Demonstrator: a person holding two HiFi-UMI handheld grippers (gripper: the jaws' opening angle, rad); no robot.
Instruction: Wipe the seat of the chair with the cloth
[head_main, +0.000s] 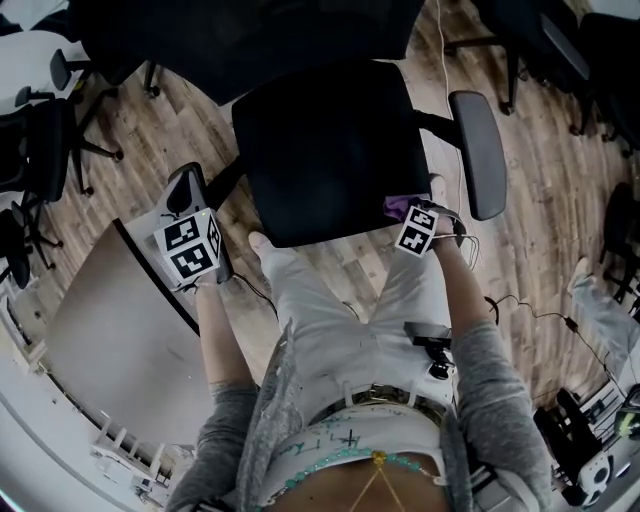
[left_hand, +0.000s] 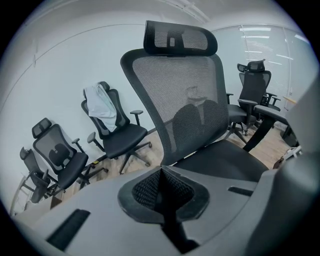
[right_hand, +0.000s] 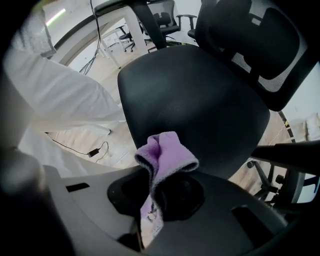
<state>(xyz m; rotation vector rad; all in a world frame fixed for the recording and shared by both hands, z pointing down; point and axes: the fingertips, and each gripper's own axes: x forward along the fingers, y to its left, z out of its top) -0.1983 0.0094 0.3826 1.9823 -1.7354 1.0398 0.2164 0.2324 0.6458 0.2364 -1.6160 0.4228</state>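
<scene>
The chair seat (right_hand: 195, 100) lies just ahead of and below your right gripper (right_hand: 159, 192). Its jaws pinch the purple cloth (right_hand: 167, 152), whose fold pokes past the tips. Lower it until the fold presses flat, then sweep broadly. Your left gripper (left_hand: 162, 192), jaws together and empty, has the seat ahead to its right.
</scene>
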